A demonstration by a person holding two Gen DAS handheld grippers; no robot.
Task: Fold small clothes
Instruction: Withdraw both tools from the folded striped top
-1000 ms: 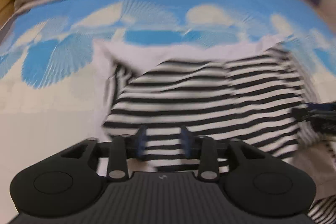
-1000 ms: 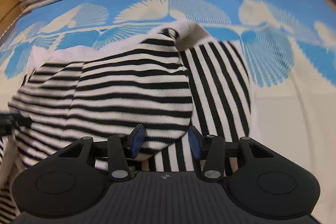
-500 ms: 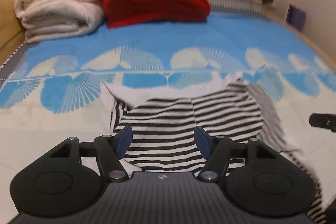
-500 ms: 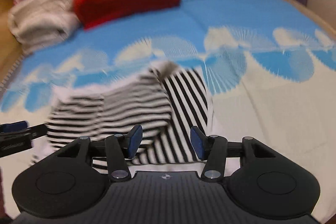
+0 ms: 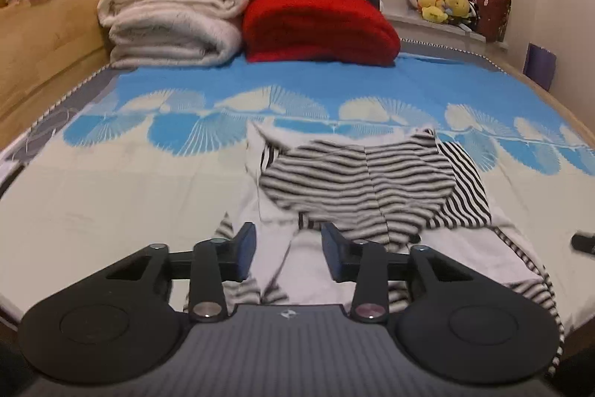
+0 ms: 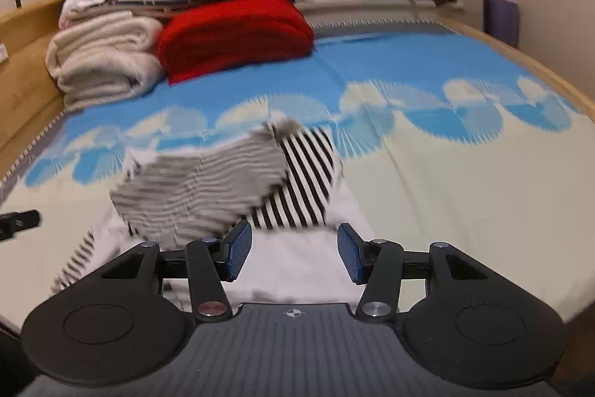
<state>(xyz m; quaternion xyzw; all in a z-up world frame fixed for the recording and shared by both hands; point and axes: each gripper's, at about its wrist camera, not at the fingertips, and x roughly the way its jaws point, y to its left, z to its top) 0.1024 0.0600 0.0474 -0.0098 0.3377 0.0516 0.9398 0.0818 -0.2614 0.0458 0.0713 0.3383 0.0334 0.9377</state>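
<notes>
On the bed (image 5: 111,196), a soft knit striped garment (image 5: 364,181) is lying bunched before the red blanket (image 5: 316,25). The left claw (image 5: 288,255), just narrowing, and the right claw (image 6: 293,257) are hanging empty; only the right view is blurring stripes.

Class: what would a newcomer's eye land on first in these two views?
Probably the black-and-white striped garment, lying rumpled on the near, pale part of the bedspread. Next, the red folded blanket at the far end, beside a stack of cream blankets.
</notes>
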